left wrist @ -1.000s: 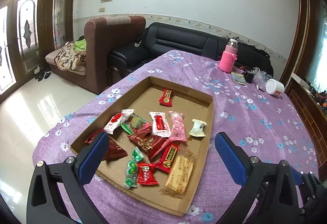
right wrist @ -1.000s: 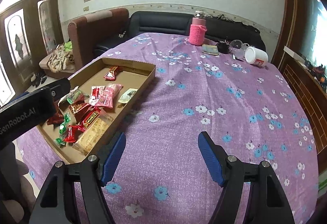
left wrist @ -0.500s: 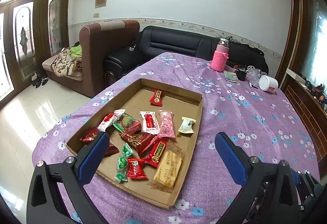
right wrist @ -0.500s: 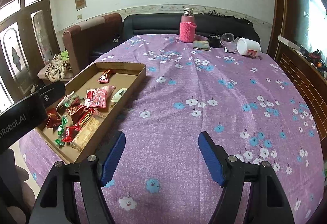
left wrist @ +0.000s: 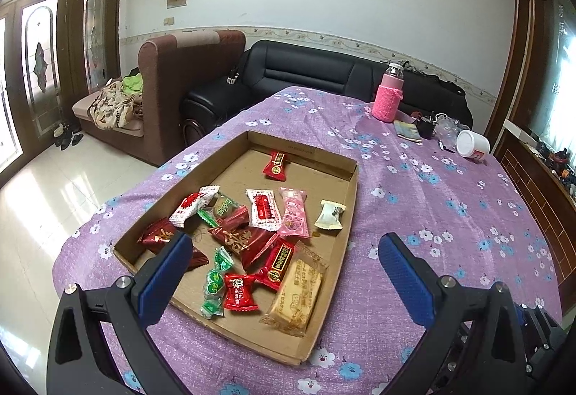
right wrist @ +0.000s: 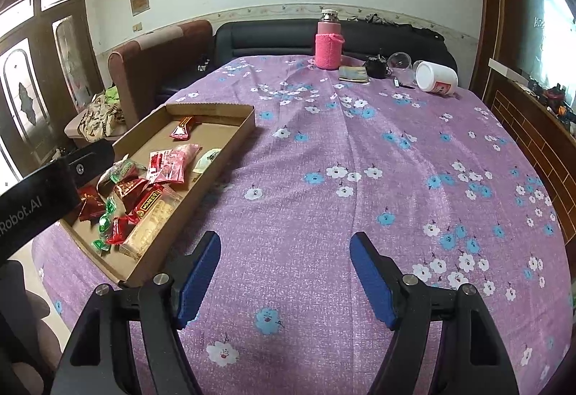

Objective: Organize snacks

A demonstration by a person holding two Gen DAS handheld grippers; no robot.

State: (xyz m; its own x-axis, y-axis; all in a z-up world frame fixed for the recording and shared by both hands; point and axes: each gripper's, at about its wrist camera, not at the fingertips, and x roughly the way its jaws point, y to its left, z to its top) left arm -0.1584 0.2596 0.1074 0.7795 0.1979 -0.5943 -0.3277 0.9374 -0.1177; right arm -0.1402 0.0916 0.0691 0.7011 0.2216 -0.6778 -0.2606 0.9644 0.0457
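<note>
The purple flowered tablecloth (right wrist: 324, 179) fills both views. At centre left of the left view, the shallow cardboard tray (left wrist: 351, 193) holds every snack in sight, a loose overlapping heap: biscuit pack (left wrist: 297, 290), pink wafer (left wrist: 294, 213), small red candy (left wrist: 239, 292). Whether sorting is ending or pending can't be judged. The left gripper (left wrist: 282, 269) and right gripper (right wrist: 284, 272) hang wide apart, empty. Since a second ago both views have drawn back, the tray looking smaller.

Wide bare tabletop (right wrist: 360, 179) fills the centre and right of the right wrist frame. The tray (right wrist: 230, 146) walls off the left, its lower half crowded with snacks (left wrist: 259, 243). A bottle (right wrist: 328, 42) and cup (right wrist: 435, 76) stand along the upper edge.
</note>
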